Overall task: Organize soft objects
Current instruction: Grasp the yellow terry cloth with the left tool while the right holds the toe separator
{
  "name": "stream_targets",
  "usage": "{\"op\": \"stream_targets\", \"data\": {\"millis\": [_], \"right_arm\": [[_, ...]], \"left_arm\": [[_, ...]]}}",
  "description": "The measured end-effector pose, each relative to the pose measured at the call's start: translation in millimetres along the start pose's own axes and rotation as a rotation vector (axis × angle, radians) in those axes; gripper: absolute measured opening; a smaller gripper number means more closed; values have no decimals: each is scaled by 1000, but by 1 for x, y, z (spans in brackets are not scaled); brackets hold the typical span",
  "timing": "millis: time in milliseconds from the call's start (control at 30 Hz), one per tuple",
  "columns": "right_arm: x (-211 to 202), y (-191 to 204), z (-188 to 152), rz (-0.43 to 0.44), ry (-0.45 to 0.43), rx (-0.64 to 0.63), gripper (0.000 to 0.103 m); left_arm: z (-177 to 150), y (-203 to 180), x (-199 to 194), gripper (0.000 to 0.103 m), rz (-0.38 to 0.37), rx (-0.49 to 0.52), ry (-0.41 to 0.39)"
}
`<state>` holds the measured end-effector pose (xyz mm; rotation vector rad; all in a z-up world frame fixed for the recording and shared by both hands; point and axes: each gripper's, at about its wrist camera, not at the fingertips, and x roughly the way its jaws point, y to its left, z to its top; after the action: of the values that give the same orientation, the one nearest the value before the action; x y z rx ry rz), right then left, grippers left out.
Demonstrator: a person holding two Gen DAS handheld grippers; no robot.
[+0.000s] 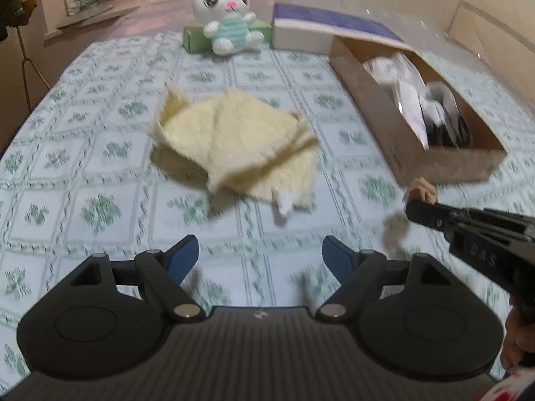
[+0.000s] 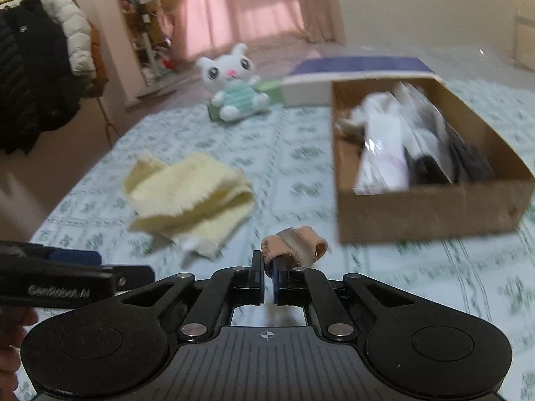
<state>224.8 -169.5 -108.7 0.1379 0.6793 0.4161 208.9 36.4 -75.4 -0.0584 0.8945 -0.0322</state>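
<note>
Right tool (image 2: 266, 269) pinches a crumpled tan sock (image 2: 294, 242).

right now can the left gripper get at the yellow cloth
Probably yes. The left gripper is open, empty and aimed at the yellow cloth, with only bare bedspread between. The right gripper sits off to the side.

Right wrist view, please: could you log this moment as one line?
right gripper: shut on tan soft item | left gripper: open, empty | yellow cloth: on bed | cardboard box: partly filled
</note>
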Motion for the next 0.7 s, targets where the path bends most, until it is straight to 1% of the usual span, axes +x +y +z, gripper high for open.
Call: {"op": "stream_targets", "data": {"millis": [167,233,367,533,567,600,633,667,700], "right_arm": [[17,7,24,40,-35,-30,5],[25,11,32,40,-50,-49,5],[42,11,44,48,-48,-53,5],[57,9,49,50,-37,-52,5],[59,8,49,50,-33,-50,5],[60,7,49,51,-30,-47,5],[61,7,49,51,-27,-46,5],[62,6,49,51,-26,-48,5],[63,6,49,51,-24,-50,5]], "left_arm": [[28,19,9,80,17,-71,-60],[39,26,18,80,16,-95,-75],[54,38,41,80,18,-143,-60],[61,49,72,78,-2,-218,-37],[62,51,77,75,-9,-229,-30],[63,52,81,66,-19,-238,-27],[63,52,85,61,-28,-242,-29],[64,51,88,52,-32,-238,-26],[64,50,90,39,-31,-229,-23]]}}
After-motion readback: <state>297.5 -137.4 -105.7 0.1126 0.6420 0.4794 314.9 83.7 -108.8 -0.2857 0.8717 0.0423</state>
